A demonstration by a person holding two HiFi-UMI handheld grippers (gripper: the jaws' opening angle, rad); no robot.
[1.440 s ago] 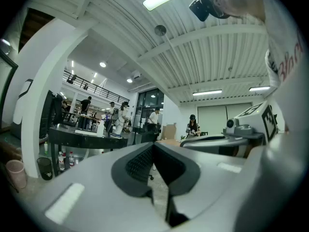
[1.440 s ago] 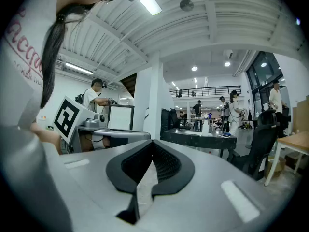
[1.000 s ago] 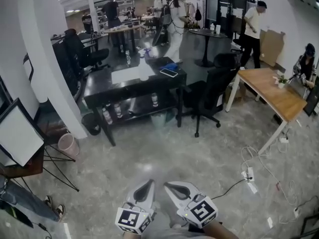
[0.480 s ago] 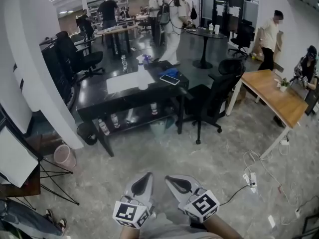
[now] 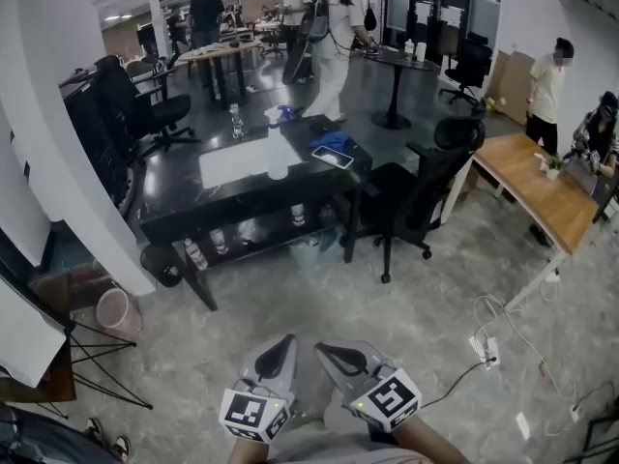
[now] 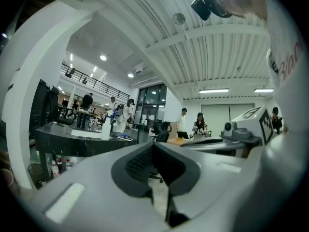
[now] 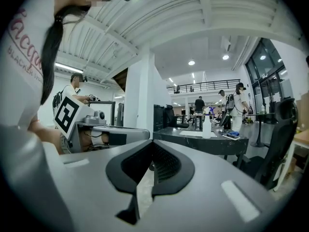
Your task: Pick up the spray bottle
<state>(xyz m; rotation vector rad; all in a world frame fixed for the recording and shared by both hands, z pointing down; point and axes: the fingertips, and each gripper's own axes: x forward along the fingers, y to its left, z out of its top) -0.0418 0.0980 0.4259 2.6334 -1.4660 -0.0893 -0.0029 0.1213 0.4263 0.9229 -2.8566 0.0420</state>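
Not started: left claw & right claw closed, empty; spray bottle, prob. the white one, on far worktop.

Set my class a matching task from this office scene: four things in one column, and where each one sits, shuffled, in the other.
Things:
1 phone
2 plant
3 bin
4 power strip

Places:
A on the wooden desk
B by the white pillar
C on the black table
D among floor cables

Pairs: 1-C, 2-A, 3-B, 4-D
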